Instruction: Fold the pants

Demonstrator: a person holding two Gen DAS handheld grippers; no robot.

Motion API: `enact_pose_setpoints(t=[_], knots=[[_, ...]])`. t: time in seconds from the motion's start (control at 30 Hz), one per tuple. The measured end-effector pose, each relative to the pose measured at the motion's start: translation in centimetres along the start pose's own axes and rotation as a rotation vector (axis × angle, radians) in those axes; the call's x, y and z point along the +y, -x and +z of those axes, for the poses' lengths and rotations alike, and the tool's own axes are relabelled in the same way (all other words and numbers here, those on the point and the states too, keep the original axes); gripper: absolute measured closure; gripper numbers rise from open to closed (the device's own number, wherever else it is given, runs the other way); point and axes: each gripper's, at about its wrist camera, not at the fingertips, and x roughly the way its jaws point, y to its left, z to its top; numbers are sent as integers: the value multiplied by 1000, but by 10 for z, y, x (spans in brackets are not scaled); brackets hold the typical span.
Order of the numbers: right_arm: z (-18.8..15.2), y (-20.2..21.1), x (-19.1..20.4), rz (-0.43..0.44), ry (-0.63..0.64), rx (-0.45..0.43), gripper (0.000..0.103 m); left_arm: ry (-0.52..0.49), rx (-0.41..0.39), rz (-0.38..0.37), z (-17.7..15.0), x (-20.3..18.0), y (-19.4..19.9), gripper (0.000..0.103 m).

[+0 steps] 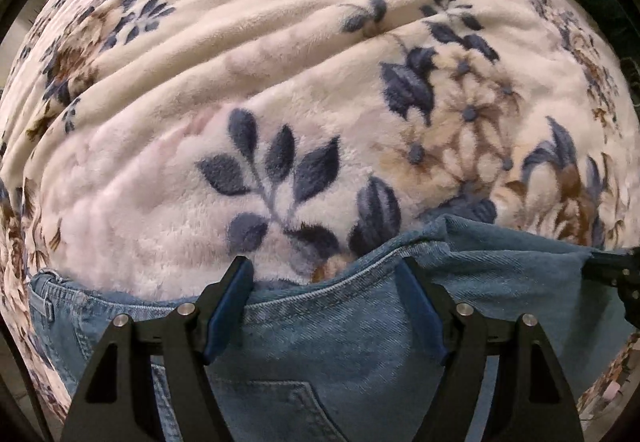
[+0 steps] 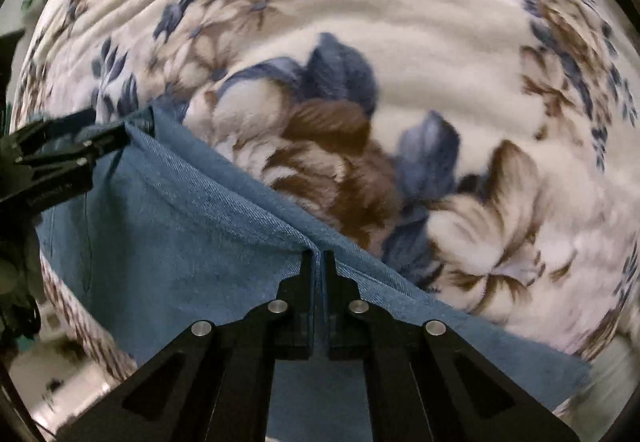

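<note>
right gripper [image 2: 319, 262]: fingers pinched tight on the jeans [image 2: 192, 226] edge, probably to carry that fold over

left gripper [image 1: 326, 306]: fingers spread wide over the waistband, gripping nothing, likely lining up a grab

jeans: near side of the flowery blanket [image 1: 280, 62], partly lifted
</note>
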Motion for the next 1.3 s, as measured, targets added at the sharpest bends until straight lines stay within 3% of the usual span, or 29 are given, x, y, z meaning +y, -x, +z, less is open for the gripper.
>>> enact_pose_setpoints(t=[0.13,0.37,0.43,0.47,0.5,0.53,0.57,0.7,0.8,0.97,1.1,1.17,1.3], knots=[[-1,-5,-24,42,-120,-18,101,12,16,3,17,-11,-20,22],[-5,-18,-69,148,-289,-22,101,113,42,-61,45,15,-26,21],[-7,-13,-72,168,-275,-35,92,124,14,-56,48,16,-10,21],[-11,-7,-74,184,-271,-54,85,122,-8,-51,47,18,-1,21],[-17,1,-78,202,-275,-78,53,123,-37,-50,46,19,11,21],[-24,10,-78,226,-284,-113,14,126,-62,-49,43,20,23,21],[-35,25,-83,245,-303,-174,6,127,-86,-42,39,20,34,21],[-87,59,-97,235,-384,-322,7,120,-167,-16,17,11,73,18],[-163,68,-125,222,-530,-476,7,74,-143,-11,-19,-18,76,2],[-293,56,-193,210,-908,-515,7,-11,-77,-63,-69,-80,74,2],[-397,13,-265,356,-1289,-566,7,-72,-27,-112,-91,-149,60,2],[-440,-8,-304,439,-1433,-644,8,-99,-4,-132,-97,-183,47,2],[-471,-36,-360,604,-1510,-852,13,-150,30,-122,-98,-236,24,2]])
